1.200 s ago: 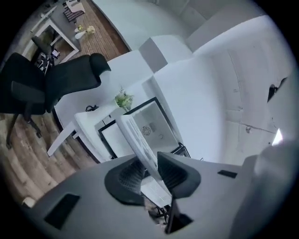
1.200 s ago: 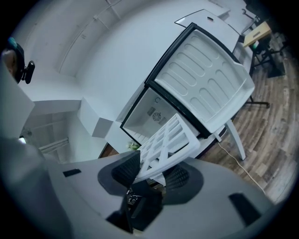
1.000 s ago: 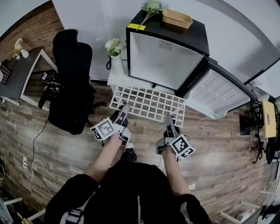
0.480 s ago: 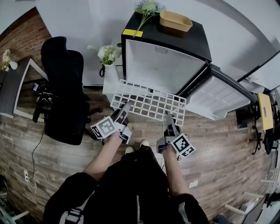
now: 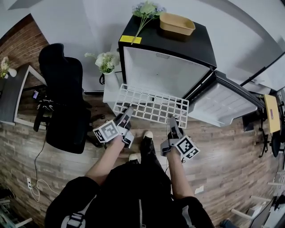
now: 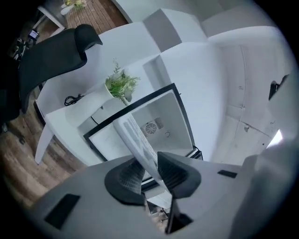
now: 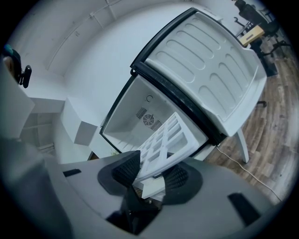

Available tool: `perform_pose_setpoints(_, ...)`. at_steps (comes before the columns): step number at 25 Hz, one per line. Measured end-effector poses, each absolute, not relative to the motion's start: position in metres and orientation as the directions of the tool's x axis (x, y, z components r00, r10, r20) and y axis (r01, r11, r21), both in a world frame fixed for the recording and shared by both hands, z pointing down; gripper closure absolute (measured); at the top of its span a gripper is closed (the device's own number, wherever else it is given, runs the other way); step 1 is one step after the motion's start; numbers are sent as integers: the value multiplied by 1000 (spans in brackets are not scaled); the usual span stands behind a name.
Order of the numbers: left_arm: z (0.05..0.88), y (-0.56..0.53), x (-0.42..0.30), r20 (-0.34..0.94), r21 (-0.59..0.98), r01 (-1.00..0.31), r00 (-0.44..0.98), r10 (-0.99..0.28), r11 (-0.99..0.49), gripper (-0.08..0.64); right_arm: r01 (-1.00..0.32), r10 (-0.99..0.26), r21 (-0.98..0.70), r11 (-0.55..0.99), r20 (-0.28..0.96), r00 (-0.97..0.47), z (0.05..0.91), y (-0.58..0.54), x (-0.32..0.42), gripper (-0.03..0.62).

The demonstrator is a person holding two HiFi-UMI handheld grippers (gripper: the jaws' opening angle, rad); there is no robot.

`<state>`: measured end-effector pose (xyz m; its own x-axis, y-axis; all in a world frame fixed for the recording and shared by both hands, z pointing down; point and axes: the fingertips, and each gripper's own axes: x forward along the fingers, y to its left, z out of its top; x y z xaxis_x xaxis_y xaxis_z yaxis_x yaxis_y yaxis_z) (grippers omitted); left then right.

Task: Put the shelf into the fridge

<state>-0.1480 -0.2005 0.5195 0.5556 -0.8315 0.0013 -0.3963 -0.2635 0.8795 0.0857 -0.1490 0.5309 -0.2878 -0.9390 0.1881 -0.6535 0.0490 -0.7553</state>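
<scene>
A white grid shelf (image 5: 151,106) hangs level in front of the open black fridge (image 5: 165,69), its far edge close to the fridge's lower front. My left gripper (image 5: 127,112) is shut on the shelf's near left edge, and the shelf (image 6: 135,140) runs edge-on between its jaws toward the fridge (image 6: 149,123). My right gripper (image 5: 172,121) is shut on the near right edge; the shelf (image 7: 166,144) slants from its jaws toward the white fridge interior (image 7: 140,116). The fridge door (image 5: 225,103) stands swung open to the right.
A black office chair (image 5: 64,100) stands at the left. A vase of flowers (image 5: 106,62) sits on a low white table (image 5: 110,89) beside the fridge. On the fridge top are a tan tray (image 5: 177,23) and a flower sprig (image 5: 144,11). My feet (image 5: 147,136) are on the wood floor.
I have stepped toward the fridge with both grippers still on the shelf. The shelf's far edge has drawn nearer to the fridge opening, and one foot has come forward.
</scene>
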Motion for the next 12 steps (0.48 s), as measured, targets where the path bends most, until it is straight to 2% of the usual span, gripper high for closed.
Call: perform_pose_setpoints(12,539,-239,-130,35,883,-403,566,-824,-239,463,-661,-931,-749,51,204,-303,546,-190,103,443)
